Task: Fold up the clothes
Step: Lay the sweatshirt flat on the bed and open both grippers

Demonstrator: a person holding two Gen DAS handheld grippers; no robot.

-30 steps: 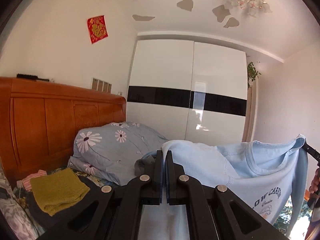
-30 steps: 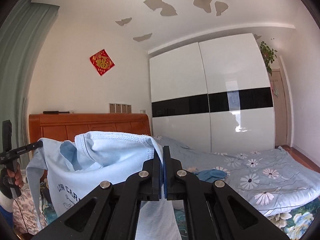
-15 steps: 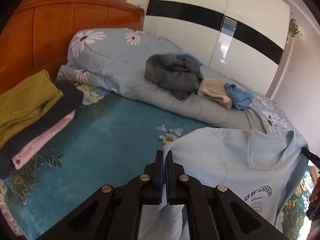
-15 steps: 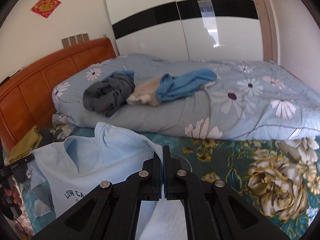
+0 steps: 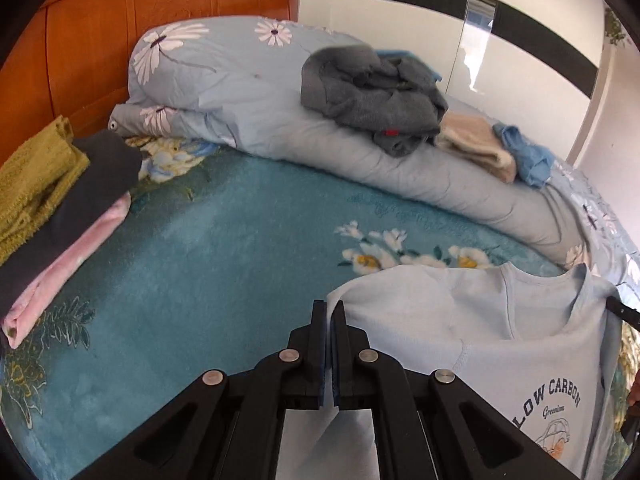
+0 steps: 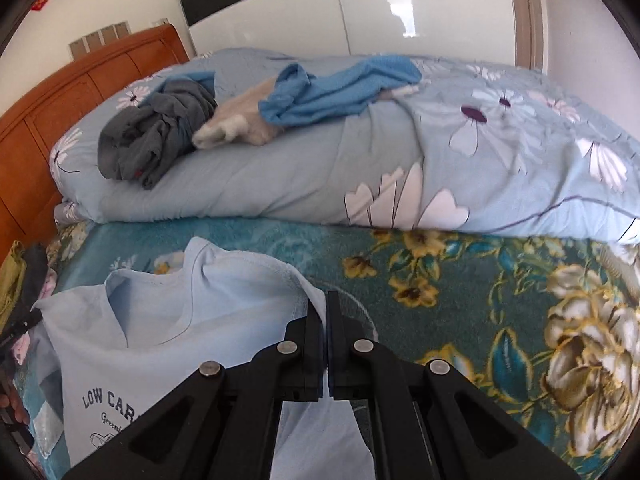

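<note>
A pale blue T-shirt (image 5: 480, 332) with dark "LOW CARBON" print is stretched between my two grippers, just above the teal flowered blanket (image 5: 208, 264). My left gripper (image 5: 329, 312) is shut on one shoulder of it; the far shoulder runs to the other gripper's black tip at the right edge. In the right wrist view my right gripper (image 6: 325, 304) is shut on the other shoulder of the T-shirt (image 6: 168, 344), whose neckline faces up and whose body hangs down toward me.
A rolled light-blue flowered duvet (image 6: 440, 168) lies behind, carrying a grey garment (image 5: 372, 96), a beige one (image 5: 476, 148) and a blue one (image 6: 340, 88). A folded stack of green, dark and pink clothes (image 5: 52, 208) sits left by the orange wooden headboard (image 5: 100, 40).
Both grippers have tipped from level to pointing down and dropped toward the bed, bringing the T-shirt from hanging in the air to just over the blanket. Both stayed shut on it.
</note>
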